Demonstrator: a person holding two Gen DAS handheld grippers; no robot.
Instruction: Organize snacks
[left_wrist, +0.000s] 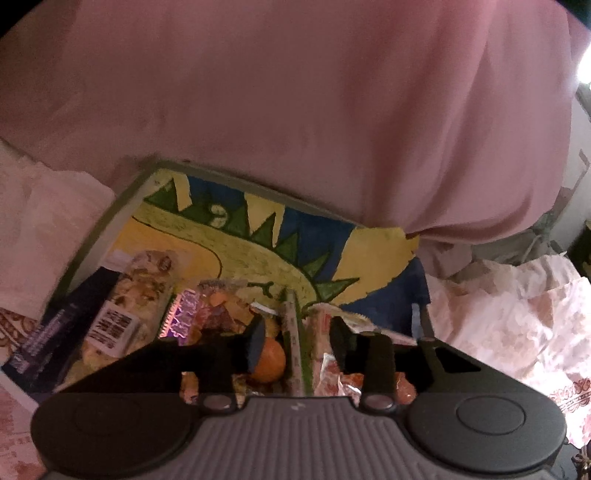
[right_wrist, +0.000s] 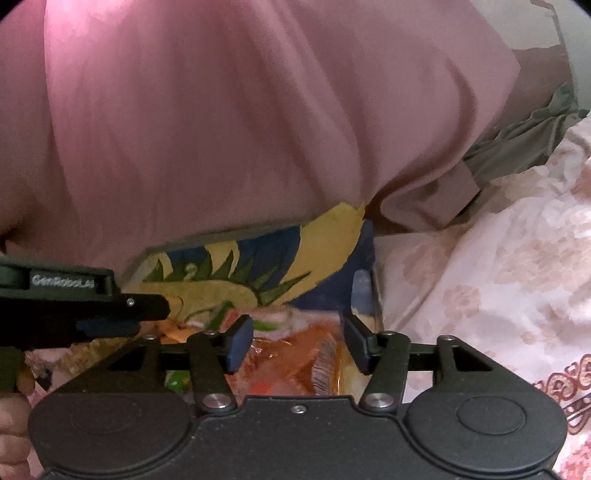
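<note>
Hovering over a painted box (left_wrist: 122, 206) packed with snacks, the left gripper (left_wrist: 295, 343) is standing with jaws apart, nothing pinched; a green stick pack (left_wrist: 293, 332) and an orange ball (left_wrist: 271, 356) are lying between and under its fingers. Left of them a nut bag (left_wrist: 136, 295) and a purple wrapper (left_wrist: 184, 314) are sitting in the box. The right gripper (right_wrist: 297, 341) is also standing apart above an orange packet (right_wrist: 295, 358), not gripping it. A pink garment (right_wrist: 258, 129) is filling the far side; floral bedding (right_wrist: 498, 258) is lying to the right.
</note>
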